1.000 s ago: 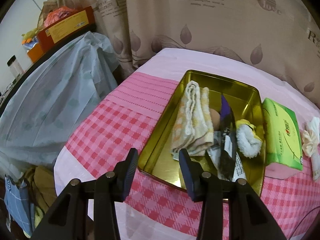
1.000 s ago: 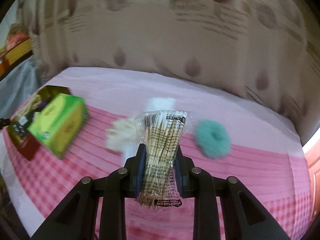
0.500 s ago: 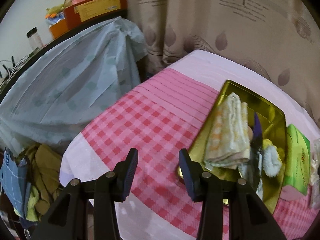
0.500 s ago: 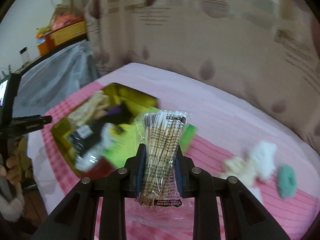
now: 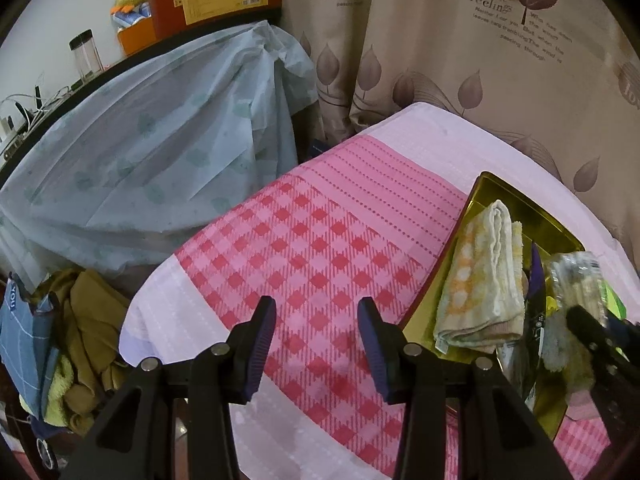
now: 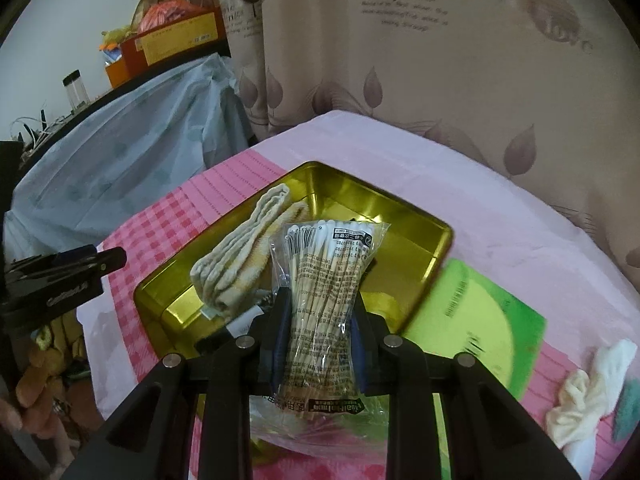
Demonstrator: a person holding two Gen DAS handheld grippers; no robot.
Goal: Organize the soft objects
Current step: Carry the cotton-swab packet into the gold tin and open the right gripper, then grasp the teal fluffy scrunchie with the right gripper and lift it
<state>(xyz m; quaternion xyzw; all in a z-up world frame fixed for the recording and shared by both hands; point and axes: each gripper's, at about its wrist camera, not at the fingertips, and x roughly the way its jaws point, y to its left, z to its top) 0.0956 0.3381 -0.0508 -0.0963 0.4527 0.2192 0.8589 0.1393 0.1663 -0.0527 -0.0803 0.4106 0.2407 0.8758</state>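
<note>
My right gripper (image 6: pixel 318 322) is clamped on a clear bag of cotton swabs (image 6: pixel 326 280), pads pressing both sides of the pack, swab heads pointing up and away from me. The bag hangs above the near part of the gold tin tray (image 6: pixel 434 254) on the pink checked tablecloth (image 5: pixel 320 248). In the tray: a folded yellow-white towel (image 5: pixel 486 276) along its left side, plus a dark wrapper (image 5: pixel 536 320) and something fluffy beside it, too blurred to identify. A green tissue pack (image 6: pixel 480 320) lies just right of the tray, touching its edge or nearly so. A white scrunchie (image 6: pixel 588 388) and a teal one (image 6: pixel 628 408) sit further right on the cloth. My left gripper (image 5: pixel 316 344) is empty, jaws wide apart, over bare cloth left of the tray.
</note>
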